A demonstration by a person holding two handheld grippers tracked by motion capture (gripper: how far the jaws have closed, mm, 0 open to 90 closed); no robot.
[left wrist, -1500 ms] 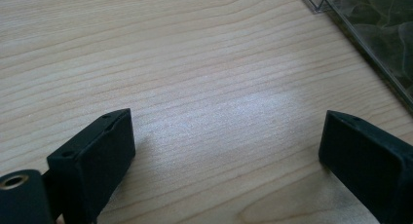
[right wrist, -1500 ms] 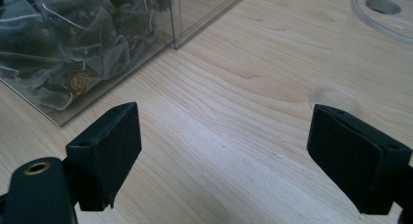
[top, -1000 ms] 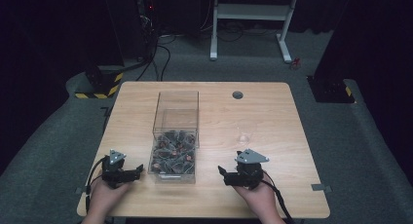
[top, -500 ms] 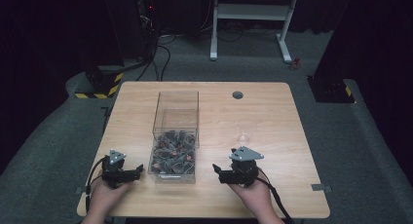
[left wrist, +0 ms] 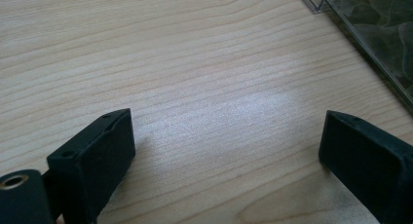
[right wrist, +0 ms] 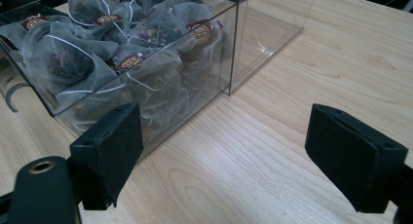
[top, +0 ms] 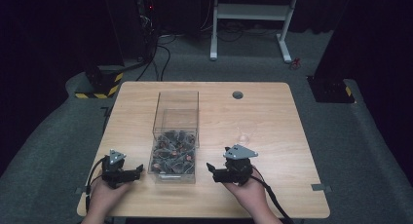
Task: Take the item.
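Note:
A clear plastic box (top: 176,118) stands mid-table with two compartments. The near one is packed with mesh tea bags (top: 173,153) that have red-brown tags; the far one looks empty. My left gripper (top: 140,169) rests just left of the box's near end, pointing at it, open. In the left gripper view my left gripper (left wrist: 226,136) spans bare wood, with the box's wall (left wrist: 375,53) at the top right. My right gripper (top: 211,169) sits right of the box, open. In the right gripper view my right gripper (right wrist: 226,136) faces the box (right wrist: 146,83) and tea bags (right wrist: 73,63), with nothing held.
The wooden table (top: 272,117) has a round cable hole (top: 237,94) toward its far edge. A white metal stand (top: 253,19) and cables lie on the dark floor beyond. Bare wood stretches right of the box.
My right gripper has slid left, closer to the box's near right side. The left gripper and the box have stayed put.

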